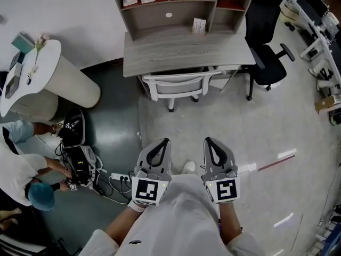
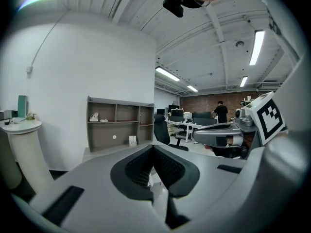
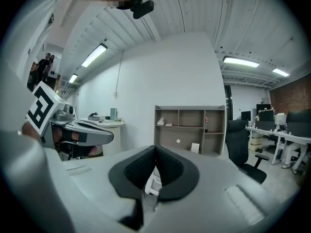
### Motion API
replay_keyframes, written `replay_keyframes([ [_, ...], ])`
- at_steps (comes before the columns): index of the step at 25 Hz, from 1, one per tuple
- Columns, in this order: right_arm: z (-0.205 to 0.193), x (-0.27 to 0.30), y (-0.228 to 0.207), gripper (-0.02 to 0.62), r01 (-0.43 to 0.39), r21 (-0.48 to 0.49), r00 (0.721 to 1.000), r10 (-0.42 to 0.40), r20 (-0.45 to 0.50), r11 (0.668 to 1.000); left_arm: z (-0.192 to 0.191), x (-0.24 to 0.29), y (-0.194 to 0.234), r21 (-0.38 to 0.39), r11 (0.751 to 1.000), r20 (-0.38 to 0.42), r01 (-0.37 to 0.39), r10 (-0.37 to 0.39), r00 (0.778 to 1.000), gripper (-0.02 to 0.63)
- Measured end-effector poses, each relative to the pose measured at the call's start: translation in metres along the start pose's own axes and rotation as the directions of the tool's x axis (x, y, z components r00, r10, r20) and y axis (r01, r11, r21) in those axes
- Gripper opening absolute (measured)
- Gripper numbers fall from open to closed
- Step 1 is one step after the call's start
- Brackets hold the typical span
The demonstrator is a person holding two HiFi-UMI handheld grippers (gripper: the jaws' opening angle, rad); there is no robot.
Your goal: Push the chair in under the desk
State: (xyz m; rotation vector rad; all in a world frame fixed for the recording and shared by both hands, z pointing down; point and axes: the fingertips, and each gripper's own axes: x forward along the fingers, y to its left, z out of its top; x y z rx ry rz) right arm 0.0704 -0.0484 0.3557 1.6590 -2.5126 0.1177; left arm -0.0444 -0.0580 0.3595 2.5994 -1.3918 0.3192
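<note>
Left gripper (image 1: 163,142) and right gripper (image 1: 209,141) hung pressed together, empty, well short of the white chair (image 1: 176,84); it sat partly under the desk (image 1: 186,52); it looked light and free-rolling; its stiff backrest top seemed best to push.

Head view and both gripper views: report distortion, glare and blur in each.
Head view: sharp and evenly lit; the desk edges bow, and pale light streaks glare on the glossy floor. Left gripper view: strong fisheye with black corners, bright ceiling lights, the left gripper close and soft. Right gripper view: same fisheye and dark corners; the right gripper looms large.
</note>
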Motion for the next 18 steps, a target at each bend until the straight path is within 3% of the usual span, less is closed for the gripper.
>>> replay_keyframes([
  [18,-0.007,0.006,-0.013,0.011,0.041,0.006,0.999,-0.041,-0.013,0.999,0.000,0.014,0.002,-0.014,1.000,-0.020,0.014,-0.014,1.000,0.006],
])
